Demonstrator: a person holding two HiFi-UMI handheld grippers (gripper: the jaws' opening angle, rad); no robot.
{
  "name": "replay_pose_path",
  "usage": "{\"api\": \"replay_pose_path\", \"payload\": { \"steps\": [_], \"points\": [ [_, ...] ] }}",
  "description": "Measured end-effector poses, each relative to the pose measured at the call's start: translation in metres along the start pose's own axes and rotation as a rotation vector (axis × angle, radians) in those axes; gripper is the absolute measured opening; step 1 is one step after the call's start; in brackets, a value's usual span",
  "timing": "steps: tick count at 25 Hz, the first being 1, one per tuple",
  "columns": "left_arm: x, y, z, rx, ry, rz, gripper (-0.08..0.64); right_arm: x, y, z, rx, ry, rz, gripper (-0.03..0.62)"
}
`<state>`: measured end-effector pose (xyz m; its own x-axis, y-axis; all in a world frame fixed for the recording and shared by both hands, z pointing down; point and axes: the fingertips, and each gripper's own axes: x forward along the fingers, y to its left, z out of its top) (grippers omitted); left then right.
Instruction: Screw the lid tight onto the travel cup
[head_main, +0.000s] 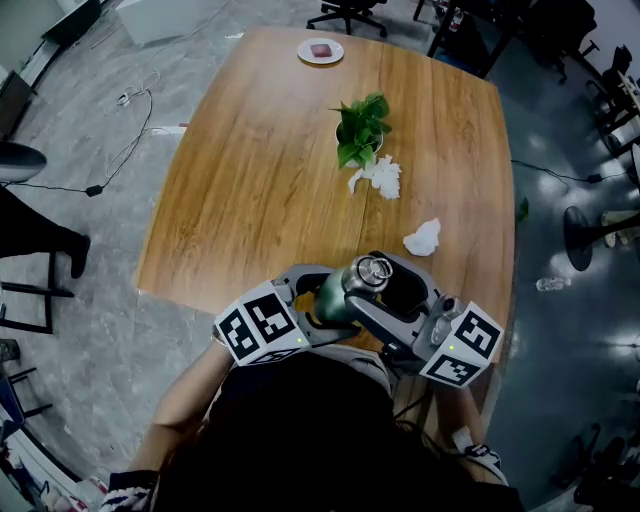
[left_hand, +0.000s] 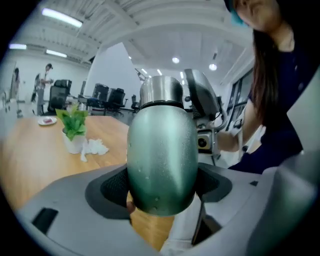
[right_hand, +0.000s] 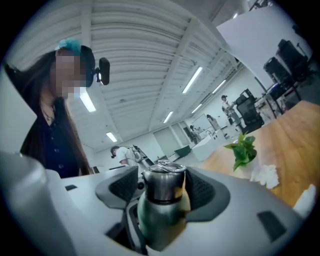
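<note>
Travel cup (right_hand: 160, 216) — base hidden below right gripper (right_hand: 163, 189), lid (right_hand: 164, 181) clamped.

Glossy green metal cup (left_hand: 161, 165), shiny steel lid (right_hand: 164, 184)

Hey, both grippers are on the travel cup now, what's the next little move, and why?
Probably twist the right gripper clockwise to turn the lid down. Its jaws look closed on the steel lid, and the left gripper clamps the green body of the travel cup, so the body is braced against the turn. Whether the lid is already tight can't be told.
</note>
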<state>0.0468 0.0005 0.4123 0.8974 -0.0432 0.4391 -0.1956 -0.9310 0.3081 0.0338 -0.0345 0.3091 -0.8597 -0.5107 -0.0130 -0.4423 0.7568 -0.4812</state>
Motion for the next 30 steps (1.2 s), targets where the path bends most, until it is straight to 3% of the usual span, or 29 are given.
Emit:
{"api": "replay_pose_path", "payload": {
  "steps": [2, 4, 6, 11, 13, 15, 17, 21, 24, 26, 30],
  "points": [
    [-0.004, -0.012, 0.007, -0.069, -0.059, -0.124, 0.388, -0.001, 0.009, 0.003, 0.006, -0.003, 0.055, 0.279],
    [-0.006, -0.014, 0.01, -0.075, -0.071, -0.15, 0.388, -0.002, 0.009, 0.003, -0.003, 0.002, 0.056, 0.279],
    [-0.002, -0.007, 0.007, -0.024, -0.032, -0.079, 0.388, -0.002, 0.002, 0.001, -0.038, 0.009, 0.004, 0.278],
    [0.002, 0.023, -0.003, 0.099, 0.071, 0.192, 0.388, 0.0, -0.014, -0.006, -0.097, 0.035, -0.125, 0.268],
    [0.0, 0.034, -0.004, 0.145, 0.114, 0.316, 0.388, 0.001, -0.018, -0.009, -0.1, 0.045, -0.162, 0.268],
    [-0.003, 0.04, -0.006, 0.18, 0.141, 0.382, 0.388, 0.002, -0.018, -0.01, -0.093, 0.048, -0.168, 0.268],
    [-0.003, 0.033, -0.006, 0.152, 0.11, 0.305, 0.388, 0.002, -0.01, -0.007, -0.074, 0.032, -0.11, 0.268],
    [-0.012, -0.003, 0.009, -0.03, -0.042, -0.074, 0.388, 0.0, 0.014, 0.005, -0.06, -0.002, 0.049, 0.27],
    [-0.017, -0.018, 0.015, -0.076, -0.068, -0.2, 0.388, 0.001, 0.015, 0.004, -0.06, 0.009, 0.073, 0.27],
    [-0.015, -0.017, 0.011, -0.056, -0.037, -0.176, 0.388, 0.002, 0.013, 0.003, -0.066, 0.013, 0.057, 0.27],
    [-0.006, 0.009, -0.003, 0.025, 0.054, 0.06, 0.388, 0.006, 0.0, -0.004, -0.124, 0.041, -0.052, 0.256]
  ]
}}
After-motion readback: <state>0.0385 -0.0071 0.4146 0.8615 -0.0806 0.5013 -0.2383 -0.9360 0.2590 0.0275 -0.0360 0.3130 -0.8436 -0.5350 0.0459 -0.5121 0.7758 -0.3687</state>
